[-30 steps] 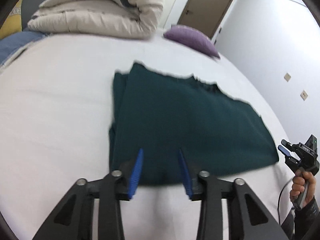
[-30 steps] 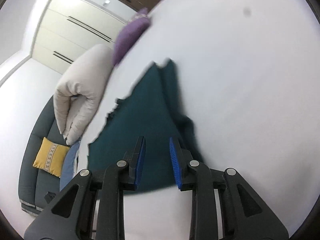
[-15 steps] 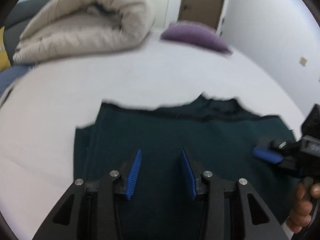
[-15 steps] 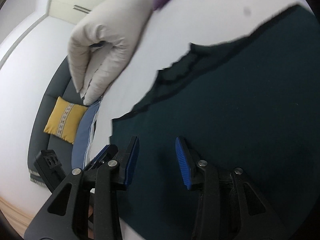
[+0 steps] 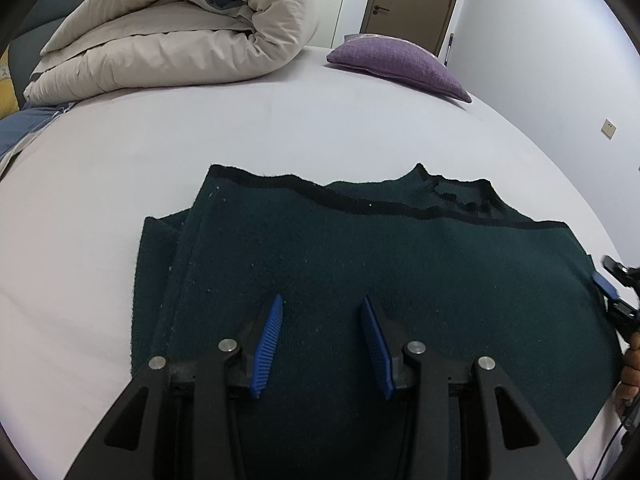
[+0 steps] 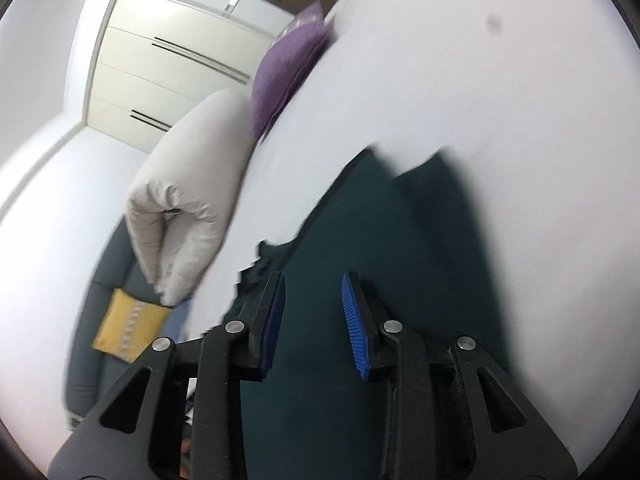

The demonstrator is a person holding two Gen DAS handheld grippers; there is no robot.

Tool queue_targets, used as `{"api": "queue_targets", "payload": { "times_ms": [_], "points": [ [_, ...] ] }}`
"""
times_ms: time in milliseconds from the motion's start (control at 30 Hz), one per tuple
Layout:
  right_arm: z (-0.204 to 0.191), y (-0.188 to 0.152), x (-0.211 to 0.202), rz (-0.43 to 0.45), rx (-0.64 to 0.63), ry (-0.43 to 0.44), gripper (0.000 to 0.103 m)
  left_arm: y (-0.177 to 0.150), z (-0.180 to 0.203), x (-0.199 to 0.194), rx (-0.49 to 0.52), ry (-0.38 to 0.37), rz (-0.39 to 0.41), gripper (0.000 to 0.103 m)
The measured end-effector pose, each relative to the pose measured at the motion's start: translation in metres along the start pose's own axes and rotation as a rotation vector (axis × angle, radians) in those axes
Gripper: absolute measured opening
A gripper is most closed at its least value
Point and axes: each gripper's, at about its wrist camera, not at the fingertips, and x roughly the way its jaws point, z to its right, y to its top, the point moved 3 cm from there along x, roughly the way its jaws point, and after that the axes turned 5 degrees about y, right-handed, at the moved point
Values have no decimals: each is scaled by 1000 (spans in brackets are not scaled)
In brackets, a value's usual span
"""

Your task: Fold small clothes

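Note:
A dark green sweater (image 5: 360, 264) lies folded flat on the white bed (image 5: 200, 132), its black-trimmed edge and collar on the far side. My left gripper (image 5: 322, 308) hangs over the sweater's near part, tilted down. Its blue pads (image 5: 268, 344) stand apart with nothing between them. At the sweater's right end a hand holds my right gripper (image 5: 612, 288). In the blurred right wrist view my right gripper (image 6: 312, 284) is open over the sweater (image 6: 380, 240), and its pads grip no cloth.
A rolled beige duvet (image 5: 172, 36) and a purple pillow (image 5: 400, 60) lie at the bed's far side, before a brown door (image 5: 412, 0). A grey sofa with a yellow cushion (image 6: 128, 328) and white wardrobes (image 6: 168, 56) stand beyond the bed. Blue cloth (image 5: 20, 128) lies at the left edge.
My left gripper came forward from the sweater's near edge to over its body. My right gripper swung in over the sweater, then drew back toward its end, jaws slightly wider than before.

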Motion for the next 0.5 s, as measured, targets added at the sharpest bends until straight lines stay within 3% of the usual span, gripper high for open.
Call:
{"api": "queue_targets", "payload": {
  "times_ms": [133,233,500],
  "points": [
    [11,-2,-41,50,5,-62,38,0,1,0,5,4,1,45],
    [12,-9,-63,76,-16,-114,50,0,1,0,7,7,2,45],
    [17,-17,-98,53,-37,-171,61,-3,2,-12,-8,15,1,45]
  ]
}}
